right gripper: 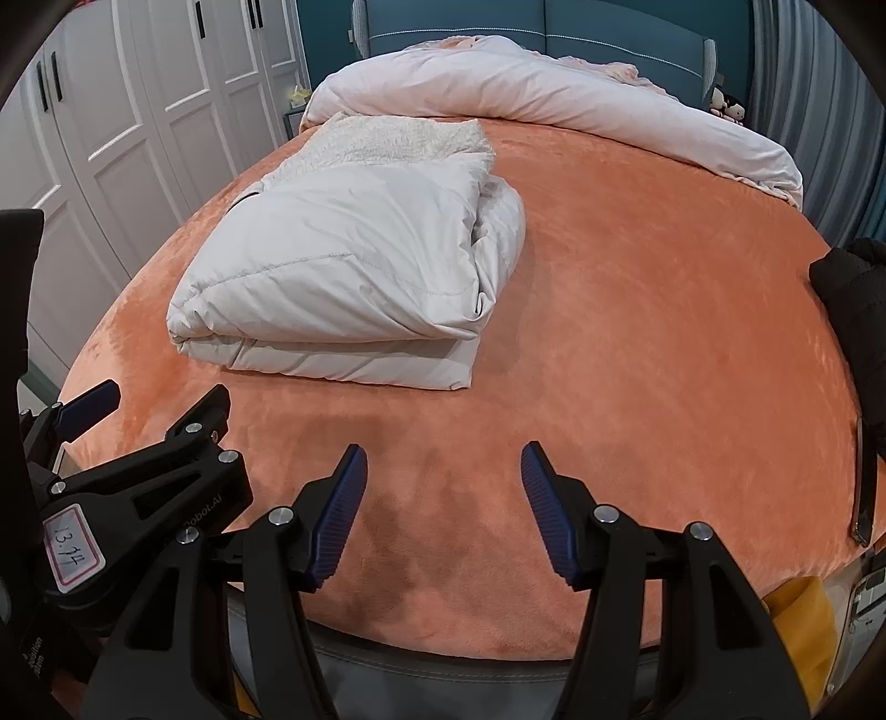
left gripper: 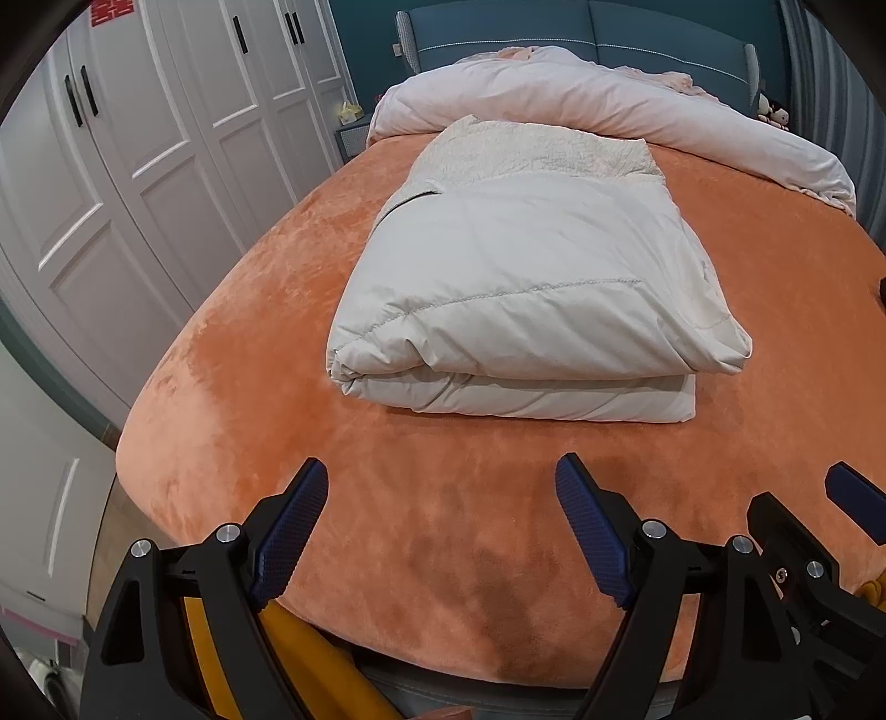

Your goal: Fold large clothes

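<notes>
A large off-white padded garment (left gripper: 531, 288) lies folded into a thick rectangle on the orange bed cover (left gripper: 232, 354), its fleecy lining showing at the far end. It also shows in the right wrist view (right gripper: 343, 266), left of centre. My left gripper (left gripper: 443, 498) is open and empty, above the near edge of the bed, well short of the garment. My right gripper (right gripper: 443, 476) is open and empty, beside the left one, to the garment's right. The right gripper's finger (left gripper: 853, 498) shows at the left view's right edge.
A rumpled pale pink duvet (left gripper: 609, 105) lies across the head of the bed against a blue headboard (left gripper: 554, 27). White wardrobe doors (left gripper: 138, 155) stand on the left. A black garment (right gripper: 853, 310) and a phone (right gripper: 866, 487) lie at the bed's right edge.
</notes>
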Tool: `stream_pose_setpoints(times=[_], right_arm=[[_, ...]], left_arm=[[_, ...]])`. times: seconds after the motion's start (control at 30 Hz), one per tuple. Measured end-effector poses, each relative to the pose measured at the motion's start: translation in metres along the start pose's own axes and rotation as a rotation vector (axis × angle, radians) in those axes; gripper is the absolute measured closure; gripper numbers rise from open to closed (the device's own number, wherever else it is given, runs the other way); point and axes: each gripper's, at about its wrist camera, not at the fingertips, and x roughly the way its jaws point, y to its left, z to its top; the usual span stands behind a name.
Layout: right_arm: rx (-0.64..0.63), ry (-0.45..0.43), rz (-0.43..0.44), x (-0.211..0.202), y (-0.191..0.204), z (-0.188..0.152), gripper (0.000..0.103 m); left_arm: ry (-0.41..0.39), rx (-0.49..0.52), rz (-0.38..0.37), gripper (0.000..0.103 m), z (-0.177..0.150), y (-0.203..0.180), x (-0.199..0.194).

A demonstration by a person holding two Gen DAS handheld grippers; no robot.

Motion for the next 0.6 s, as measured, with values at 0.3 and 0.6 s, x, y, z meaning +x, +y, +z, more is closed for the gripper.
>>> stream_pose_setpoints(times=[0.3, 0.6], right_arm=[[0.005, 0.002, -0.001, 0.0007, 0.001, -0.0014, 0.047], [0.012, 0.006, -0.005, 0.0019, 0.0043, -0.0044, 0.047]], left_arm=[[0.005, 0.003, 0.002, 0.023, -0.0024, -0.0007, 0.0024], [0.017, 0.001, -0.003, 0.023, -0.0046, 0.0004, 0.0037]])
